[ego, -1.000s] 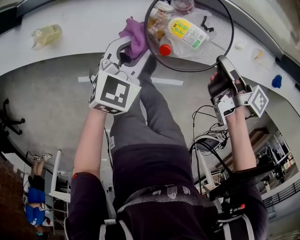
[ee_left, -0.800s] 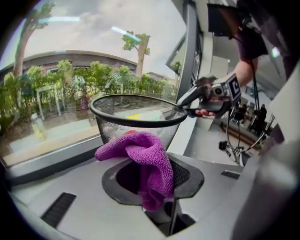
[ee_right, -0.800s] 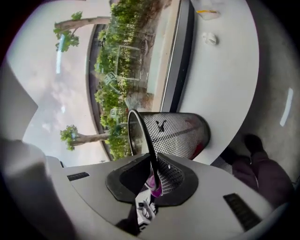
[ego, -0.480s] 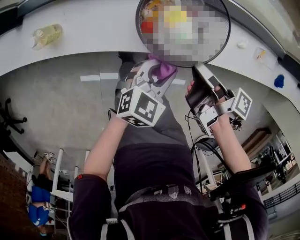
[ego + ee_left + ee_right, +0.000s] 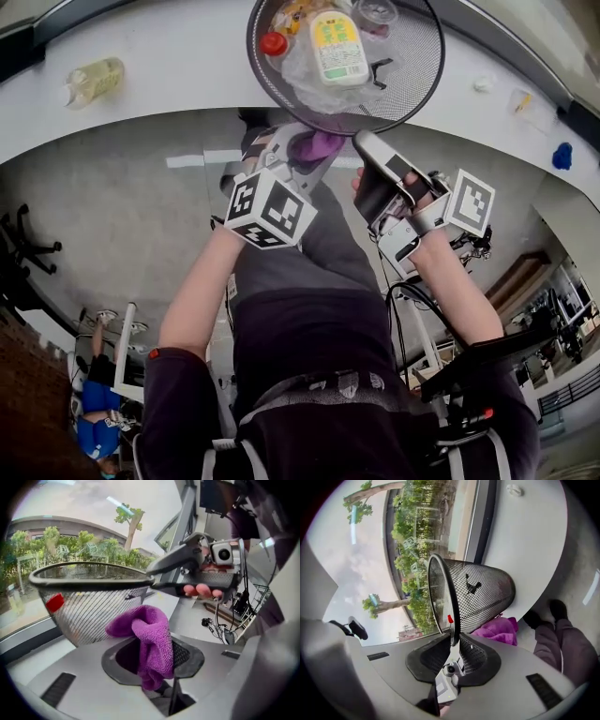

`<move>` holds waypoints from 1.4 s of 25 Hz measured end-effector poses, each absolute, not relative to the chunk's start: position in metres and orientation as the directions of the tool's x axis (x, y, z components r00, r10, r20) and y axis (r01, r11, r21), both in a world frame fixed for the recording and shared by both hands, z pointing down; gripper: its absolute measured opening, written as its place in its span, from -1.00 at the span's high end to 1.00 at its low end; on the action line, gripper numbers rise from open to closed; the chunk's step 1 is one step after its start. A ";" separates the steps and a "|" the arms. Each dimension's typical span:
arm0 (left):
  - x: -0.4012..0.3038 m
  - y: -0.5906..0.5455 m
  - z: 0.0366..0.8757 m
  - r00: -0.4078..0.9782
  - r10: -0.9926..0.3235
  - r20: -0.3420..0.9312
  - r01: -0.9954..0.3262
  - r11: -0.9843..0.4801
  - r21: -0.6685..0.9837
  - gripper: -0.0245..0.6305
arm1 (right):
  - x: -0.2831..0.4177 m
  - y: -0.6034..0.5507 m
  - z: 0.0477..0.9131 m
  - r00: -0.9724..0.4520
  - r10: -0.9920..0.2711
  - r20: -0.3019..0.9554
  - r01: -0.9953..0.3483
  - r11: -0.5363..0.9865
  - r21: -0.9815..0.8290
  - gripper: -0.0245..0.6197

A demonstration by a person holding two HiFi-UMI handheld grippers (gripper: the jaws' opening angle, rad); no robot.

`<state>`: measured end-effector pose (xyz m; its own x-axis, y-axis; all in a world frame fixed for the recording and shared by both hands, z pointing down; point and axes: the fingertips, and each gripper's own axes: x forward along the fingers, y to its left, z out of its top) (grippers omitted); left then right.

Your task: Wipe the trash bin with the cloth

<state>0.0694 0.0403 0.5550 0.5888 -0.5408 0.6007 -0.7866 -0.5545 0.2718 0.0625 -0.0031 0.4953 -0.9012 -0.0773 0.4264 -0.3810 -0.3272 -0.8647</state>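
Left hand-held gripper is clamped on a bunched purple microfibre cloth, close beside the mesh wall. Right hand-held gripper pinches the rim of the black wire-mesh trash bin, which is tilted at the edge of the white tabletop. Recommended: brace the rim, flatten the cloth against the wall, sweep around.

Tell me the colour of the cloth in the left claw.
Purple cloth, clearest in the left gripper view.
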 end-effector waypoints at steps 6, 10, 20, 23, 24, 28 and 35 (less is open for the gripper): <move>-0.047 0.059 0.619 0.349 -0.510 0.786 -0.918 -0.355 0.177 0.59 | 0.091 -0.020 0.479 -0.884 -0.072 0.461 -0.443 -0.182 -0.878 0.79; -0.104 0.022 0.618 0.256 -0.569 0.781 -0.956 -0.267 0.120 0.59 | 0.108 -0.051 0.451 -0.923 -0.184 0.337 -0.303 -0.192 -0.933 0.83; -0.171 0.019 0.688 0.214 -0.444 0.870 -0.962 0.057 0.266 -0.09 | 0.065 -0.060 0.393 -0.984 -0.090 0.155 -0.163 0.089 -0.983 0.93; -0.191 0.028 0.672 0.184 -0.460 0.869 -0.956 0.123 0.268 -0.09 | 0.060 -0.061 0.374 -0.988 -0.093 0.120 -0.130 0.111 -0.985 0.93; -0.194 0.029 0.661 0.175 -0.470 0.865 -0.955 0.133 0.266 -0.09 | 0.062 -0.063 0.365 -0.989 -0.099 0.108 -0.119 0.113 -0.986 0.93; -0.196 0.022 0.598 0.155 -0.557 0.816 -0.957 0.121 0.265 -0.09 | 0.071 -0.071 0.328 -0.988 -0.134 0.071 -0.089 0.138 -0.986 0.93; -0.184 -0.017 0.388 0.195 -0.822 0.535 -0.962 -0.054 0.268 0.92 | 0.042 -0.075 0.248 -0.997 -0.076 -0.008 -0.017 0.327 -0.945 0.93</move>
<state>-0.1839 -0.0167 0.3882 0.1949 -0.8221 0.5349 -0.9619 -0.0538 0.2679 0.0418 -0.0751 0.2477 -0.9971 -0.0756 -0.0082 -0.0170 0.3274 -0.9447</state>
